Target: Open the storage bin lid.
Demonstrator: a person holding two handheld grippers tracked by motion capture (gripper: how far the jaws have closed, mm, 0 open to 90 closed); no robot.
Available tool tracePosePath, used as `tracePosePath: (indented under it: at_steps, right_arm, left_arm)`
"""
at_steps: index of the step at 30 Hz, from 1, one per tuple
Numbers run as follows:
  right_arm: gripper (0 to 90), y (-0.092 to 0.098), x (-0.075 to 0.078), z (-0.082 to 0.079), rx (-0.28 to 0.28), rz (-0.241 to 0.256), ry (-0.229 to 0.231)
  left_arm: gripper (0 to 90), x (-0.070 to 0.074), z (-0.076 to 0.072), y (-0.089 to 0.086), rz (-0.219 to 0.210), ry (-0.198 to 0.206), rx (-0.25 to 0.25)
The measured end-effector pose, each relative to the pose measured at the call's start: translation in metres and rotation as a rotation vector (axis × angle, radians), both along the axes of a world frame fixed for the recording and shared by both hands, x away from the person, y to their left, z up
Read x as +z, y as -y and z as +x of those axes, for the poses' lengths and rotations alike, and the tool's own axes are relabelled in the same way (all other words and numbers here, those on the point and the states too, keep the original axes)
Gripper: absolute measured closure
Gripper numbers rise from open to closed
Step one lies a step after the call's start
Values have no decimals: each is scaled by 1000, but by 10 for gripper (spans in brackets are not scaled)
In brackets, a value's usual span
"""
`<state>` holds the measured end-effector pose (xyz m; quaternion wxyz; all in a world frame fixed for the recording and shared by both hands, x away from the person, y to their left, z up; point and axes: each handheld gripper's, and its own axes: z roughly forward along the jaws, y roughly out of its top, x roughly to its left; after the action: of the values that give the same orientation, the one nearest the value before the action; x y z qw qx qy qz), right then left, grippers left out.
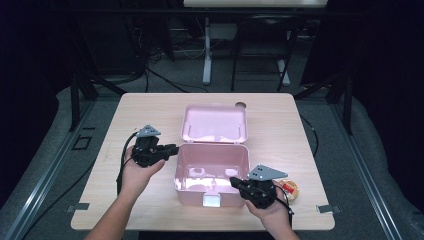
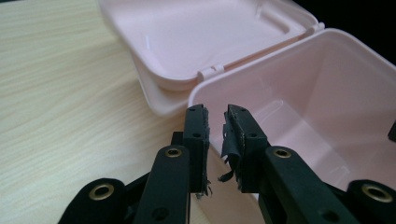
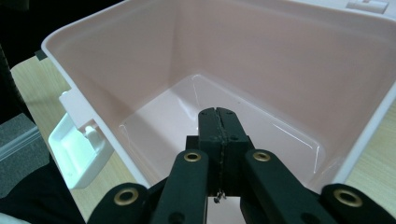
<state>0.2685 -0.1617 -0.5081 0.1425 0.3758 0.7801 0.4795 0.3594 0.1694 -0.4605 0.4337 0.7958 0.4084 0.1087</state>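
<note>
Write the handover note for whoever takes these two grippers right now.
Left gripper: jaws slightly apart, astride the left wall of the pink box; whether they pinch it I cannot tell.
Right gripper: shut, empty, over the box's front right rim.
Box: mid-table, lid swung back flat, nothing visible inside.
Roll of tape: on the table right of the box, beside the right hand.
Done: box open.
Left, probably: put the tape in, close the lid.

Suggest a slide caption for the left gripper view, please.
Left tongs straddle the open pink box's near wall, lid folded back.
</note>
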Motion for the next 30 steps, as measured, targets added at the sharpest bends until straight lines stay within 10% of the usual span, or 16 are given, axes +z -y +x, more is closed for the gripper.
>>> tracePosePath:
  at_steps: [30]
  right_arm:
    - [877, 1, 2, 0, -1, 8, -6]
  left_arm:
    - [829, -14, -10, -1, -42, 30, 2]
